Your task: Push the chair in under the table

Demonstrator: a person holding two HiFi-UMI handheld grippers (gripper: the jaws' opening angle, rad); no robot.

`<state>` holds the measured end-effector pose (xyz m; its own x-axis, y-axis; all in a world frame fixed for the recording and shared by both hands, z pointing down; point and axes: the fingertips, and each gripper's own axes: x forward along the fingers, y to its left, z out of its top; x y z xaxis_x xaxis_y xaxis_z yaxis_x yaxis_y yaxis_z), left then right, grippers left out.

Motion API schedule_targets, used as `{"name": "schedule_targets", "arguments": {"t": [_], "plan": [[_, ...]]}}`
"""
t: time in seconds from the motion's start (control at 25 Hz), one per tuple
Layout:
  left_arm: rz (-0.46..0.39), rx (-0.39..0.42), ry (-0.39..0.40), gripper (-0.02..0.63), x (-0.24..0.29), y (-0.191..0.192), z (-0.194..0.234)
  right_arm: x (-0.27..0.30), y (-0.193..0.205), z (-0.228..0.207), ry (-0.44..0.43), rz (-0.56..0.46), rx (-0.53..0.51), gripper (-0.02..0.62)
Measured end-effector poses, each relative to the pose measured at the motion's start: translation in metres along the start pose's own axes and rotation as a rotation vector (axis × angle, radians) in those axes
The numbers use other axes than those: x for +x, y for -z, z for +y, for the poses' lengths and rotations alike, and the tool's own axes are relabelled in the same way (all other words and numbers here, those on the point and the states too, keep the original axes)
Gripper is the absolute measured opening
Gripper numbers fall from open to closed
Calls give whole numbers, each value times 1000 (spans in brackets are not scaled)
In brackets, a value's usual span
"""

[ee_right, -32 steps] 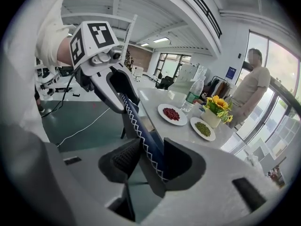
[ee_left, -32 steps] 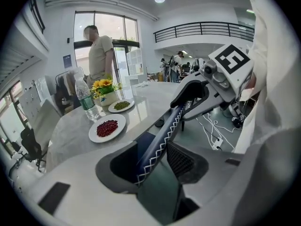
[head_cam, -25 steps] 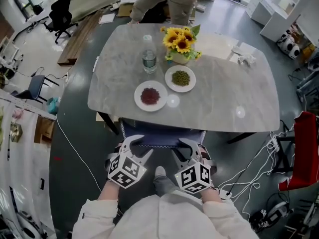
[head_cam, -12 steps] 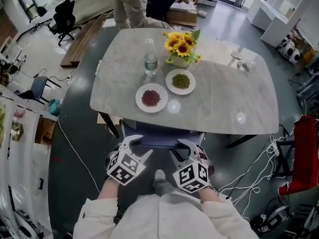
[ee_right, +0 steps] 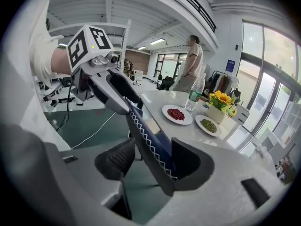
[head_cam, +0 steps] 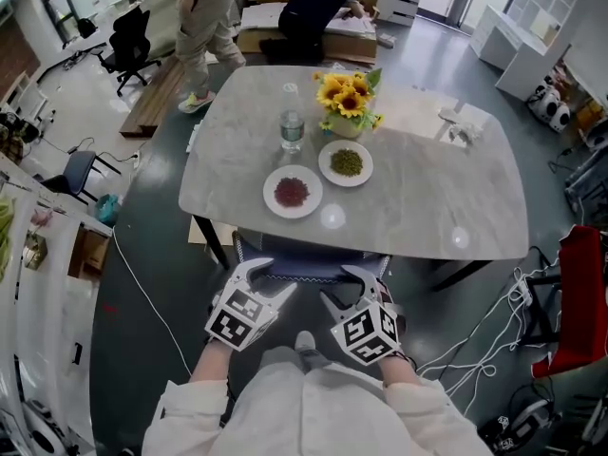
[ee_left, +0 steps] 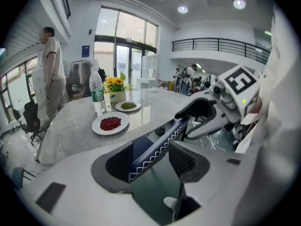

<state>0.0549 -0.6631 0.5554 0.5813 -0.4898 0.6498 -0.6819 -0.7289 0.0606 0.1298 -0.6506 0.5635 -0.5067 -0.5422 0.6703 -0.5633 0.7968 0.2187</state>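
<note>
Head view: the chair (head_cam: 309, 264), seat under the table's (head_cam: 418, 207) near edge, has its back loose inside the left gripper (head_cam: 266, 278) and right gripper (head_cam: 347, 288), jaws just opened wide, so an uneven shove could slip off or jolt the plates (head_cam: 292, 192).

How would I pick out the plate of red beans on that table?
Start at the big grey marble table. Toward its near edge, just in front of the water bottle, sits a white plate. Its filling is dark red, while the neighbouring plate holds green.
</note>
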Motion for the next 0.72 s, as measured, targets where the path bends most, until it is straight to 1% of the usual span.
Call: {"name": "schedule_targets", "arguments": {"t": [0.08,0.16,0.32,0.44,0.56,0.72], "plan": [[-51,-56,12,225,-10,-7,-3,-5,-1,1,7,-4,6,204],[-83,-82,25,225,-18,-9,-7,-13,-1,4,16,-15,20,204],[-129,-85,46,225,-31,-15,-14,-30,-10,4,50,-56,44,204],[-159,-92,70,225,-42,-21,-22,-49,-22,-2,96,-115,54,199],[-192,-67,94,225,-55,-35,-32,-75,-41,-6,138,-199,84,119],[-238,1,133,213,-72,-62,-49,-107,-74,-9,181,-303,146,64]]}}
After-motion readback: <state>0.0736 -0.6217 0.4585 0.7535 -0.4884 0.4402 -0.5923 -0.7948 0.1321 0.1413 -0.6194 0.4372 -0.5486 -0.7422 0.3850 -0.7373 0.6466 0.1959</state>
